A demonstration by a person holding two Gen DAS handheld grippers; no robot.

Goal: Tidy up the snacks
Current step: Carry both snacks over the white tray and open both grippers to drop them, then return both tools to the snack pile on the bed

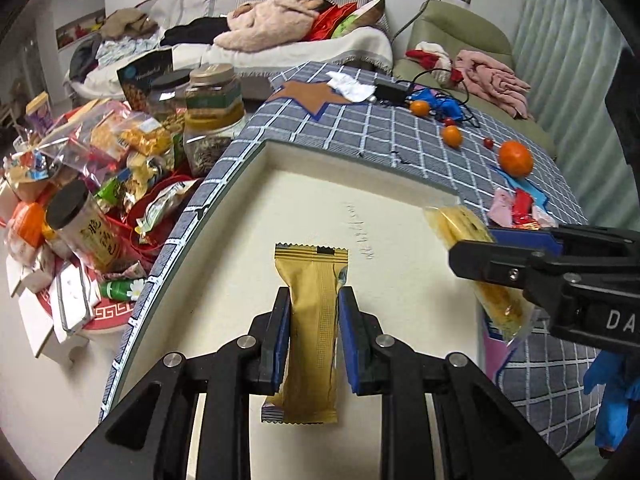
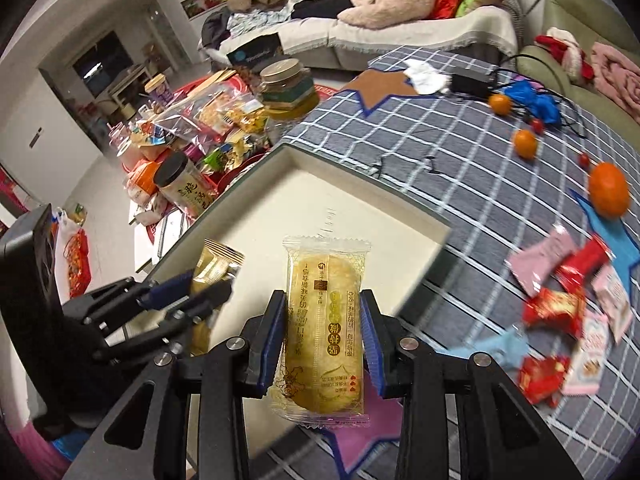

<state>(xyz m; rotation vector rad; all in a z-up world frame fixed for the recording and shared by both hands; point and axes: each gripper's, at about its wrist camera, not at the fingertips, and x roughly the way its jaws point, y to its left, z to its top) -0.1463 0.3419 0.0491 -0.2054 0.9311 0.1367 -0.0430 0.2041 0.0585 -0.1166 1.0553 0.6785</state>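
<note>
The left tongs [image 1: 314,340] are closed narrow on a gold snack bar [image 1: 310,332], pads pressing both long sides, the bar hanging above the floor of the cream tray [image 1: 400,248]; the right tongs [image 2: 324,340] are closed a bit wider on a clear-wrapped yellow cake [image 2: 324,328], which is over the tray's near edge & partly over the checked cloth [image 2: 460,168] of the worktop. Both snacks are lifted, not yet set down; the tray looks empty, so the step in hand is prob. to place them inside. To do it well: bring each pack low until it nearly lies on the tray floor before letting go, so it does not flip; keep the two tongs apart, they are close to each other now; put the bar along one wall & the cake beside it, parallel, to leave room for the loose red and pink packets [image 2: 560,312] on the cloth; the oranges [image 2: 608,194] may roll if the cloth is pulled.
</note>
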